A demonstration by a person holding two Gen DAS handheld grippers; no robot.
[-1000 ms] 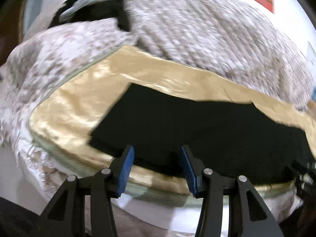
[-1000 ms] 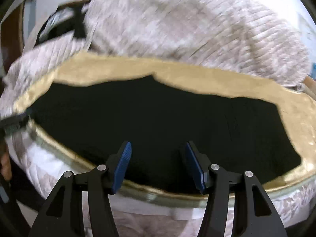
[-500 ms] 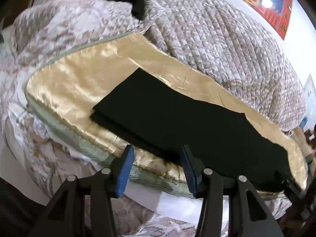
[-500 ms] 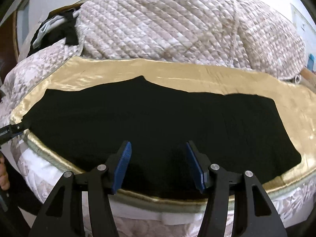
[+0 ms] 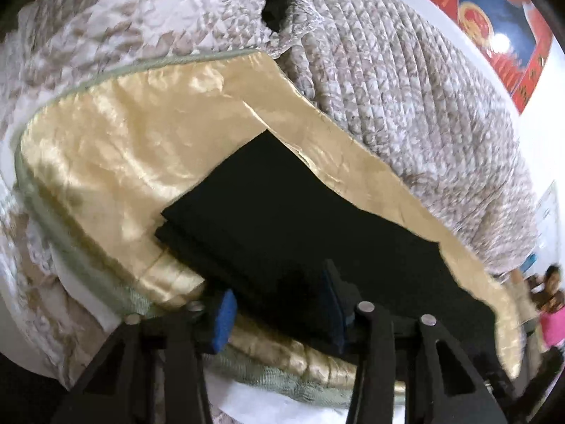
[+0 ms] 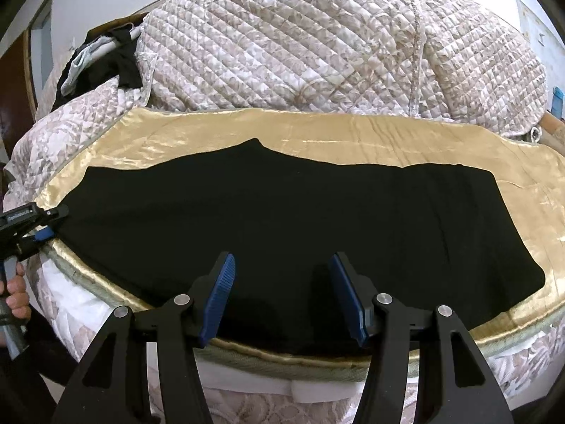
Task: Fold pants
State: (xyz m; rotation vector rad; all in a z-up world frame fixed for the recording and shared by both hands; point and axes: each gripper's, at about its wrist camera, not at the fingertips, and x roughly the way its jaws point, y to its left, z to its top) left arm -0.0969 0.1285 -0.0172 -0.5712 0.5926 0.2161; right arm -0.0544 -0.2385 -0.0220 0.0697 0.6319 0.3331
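Note:
Black pants (image 6: 282,219) lie flat lengthwise on a gold satin cloth (image 6: 353,134) spread over the bed. In the left wrist view the pants (image 5: 300,219) show a doubled layer at their left end. My left gripper (image 5: 279,304) is open at the near edge of that left end, its jaws on either side of the pants' edge. It also shows at the far left of the right wrist view (image 6: 46,222). My right gripper (image 6: 280,289) is open and empty over the near edge of the pants at their middle.
A bunched quilted blanket (image 6: 335,46) lies behind the gold cloth. Dark clothes (image 6: 113,60) sit at the back left by a wooden headboard. The bed's near edge (image 6: 282,360) runs under both grippers. A person (image 5: 551,304) stands at the far right.
My left gripper moved forward and lower to the pants' left end, its jaws now reaching the edge. My right gripper drew back slightly and steadied; the pants have not moved.

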